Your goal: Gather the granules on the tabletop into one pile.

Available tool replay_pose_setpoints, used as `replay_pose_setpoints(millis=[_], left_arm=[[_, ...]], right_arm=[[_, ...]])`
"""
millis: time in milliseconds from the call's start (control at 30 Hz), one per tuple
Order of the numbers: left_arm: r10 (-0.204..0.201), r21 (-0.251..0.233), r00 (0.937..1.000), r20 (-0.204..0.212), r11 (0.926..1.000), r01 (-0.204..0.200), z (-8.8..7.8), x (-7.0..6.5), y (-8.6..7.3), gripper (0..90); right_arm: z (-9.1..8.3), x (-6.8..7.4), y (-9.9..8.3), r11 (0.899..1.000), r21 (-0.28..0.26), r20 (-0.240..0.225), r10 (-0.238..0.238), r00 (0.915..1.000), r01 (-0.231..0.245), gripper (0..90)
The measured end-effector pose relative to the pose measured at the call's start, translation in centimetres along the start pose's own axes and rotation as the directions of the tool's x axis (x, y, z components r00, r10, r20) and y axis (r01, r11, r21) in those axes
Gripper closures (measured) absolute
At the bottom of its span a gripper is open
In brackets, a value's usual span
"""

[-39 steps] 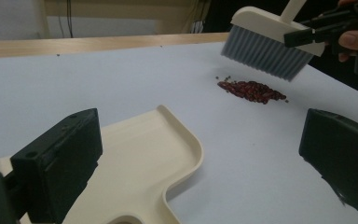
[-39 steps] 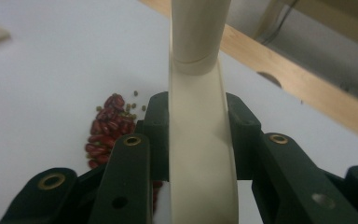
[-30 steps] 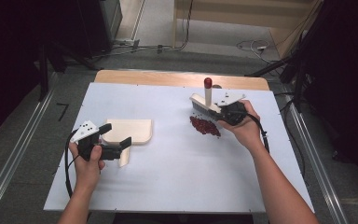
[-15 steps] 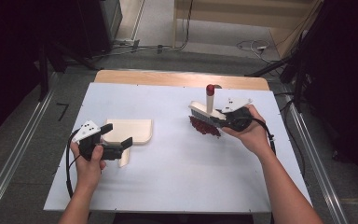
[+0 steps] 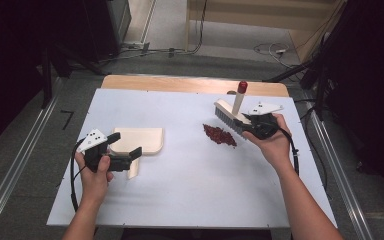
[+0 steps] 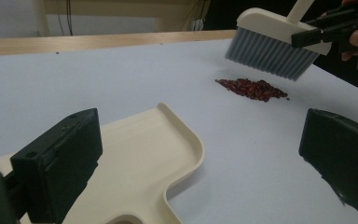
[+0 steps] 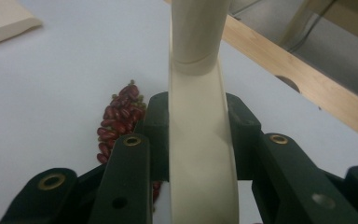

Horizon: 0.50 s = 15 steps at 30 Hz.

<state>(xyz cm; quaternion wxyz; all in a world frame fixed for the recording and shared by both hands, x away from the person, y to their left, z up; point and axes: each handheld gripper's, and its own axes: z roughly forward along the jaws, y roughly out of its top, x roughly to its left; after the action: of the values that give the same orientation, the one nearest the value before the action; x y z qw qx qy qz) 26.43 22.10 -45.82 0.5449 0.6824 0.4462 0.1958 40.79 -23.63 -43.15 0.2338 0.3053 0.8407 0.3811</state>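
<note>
Left tool (image 5: pixel 125 156): jaws stand apart on either side of the dustpan's handle, not pressing on it as far as the left gripper view shows; held low at the worktop's left.
Dustpan (image 5: pixel 141 141): cream, lying flat on the white worktop (image 5: pixel 180 195), its open lip turned toward the beans and well apart from them. Nothing lies in it.
Red beans (image 5: pixel 220 135): a small elongated heap near the middle-right of the worktop, loose on the surface, none yet gathered.
Brush (image 5: pixel 230 116): cream body, grey bristles, red-tipped handle; hanging just above and beyond the heap, bristles clear of the worktop.
Right tool (image 5: pixel 247 125): clamped tight on the brush's flat handle neck, seen plainly in the right gripper view.
Progress: early, by my reading. Both implements are in hand or at hand, but the sweep is not yet done.
Left to do: draw the beans across to the dustpan, steady the pan, and push them onto it.
</note>
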Motion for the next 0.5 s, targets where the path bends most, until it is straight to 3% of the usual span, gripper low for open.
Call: replay_pose_setpoints(millis=[100, 167, 267, 500], left_arm=[[0.004, 0.003, 1.0, 0.001, 1.0, -0.004, 0.1, -0.1, 0.0, 0.0], [0.005, 0.003, 1.0, 0.003, 1.0, -0.005, 0.1, -0.2, 0.0, 0.0], [0.005, 0.008, 1.0, 0.002, 0.9999, -0.005, 0.1, -0.2, 0.0, 0.0], [0.007, 0.009, 1.0, 0.0, 0.9999, -0.007, 0.2, -0.3, 0.0, 0.0]], right_arm=[[0.1, -0.3, -0.9, 0.999, 0.031, 0.037, 0.031, 0.9989, -0.032, 65.7], [0.4, -0.3, -1.6, 0.998, 0.049, 0.03, 0.046, 0.9985, -0.048, 65.7], [0.3, 0.1, -2.2, 0.997, 0.03, -0.007, 0.069, 0.9976, -0.068, 65.7], [-0.7, 0.8, -1.9, 0.998, -0.003, 0.005, 0.066, 0.9978, -0.066, 65.7]])
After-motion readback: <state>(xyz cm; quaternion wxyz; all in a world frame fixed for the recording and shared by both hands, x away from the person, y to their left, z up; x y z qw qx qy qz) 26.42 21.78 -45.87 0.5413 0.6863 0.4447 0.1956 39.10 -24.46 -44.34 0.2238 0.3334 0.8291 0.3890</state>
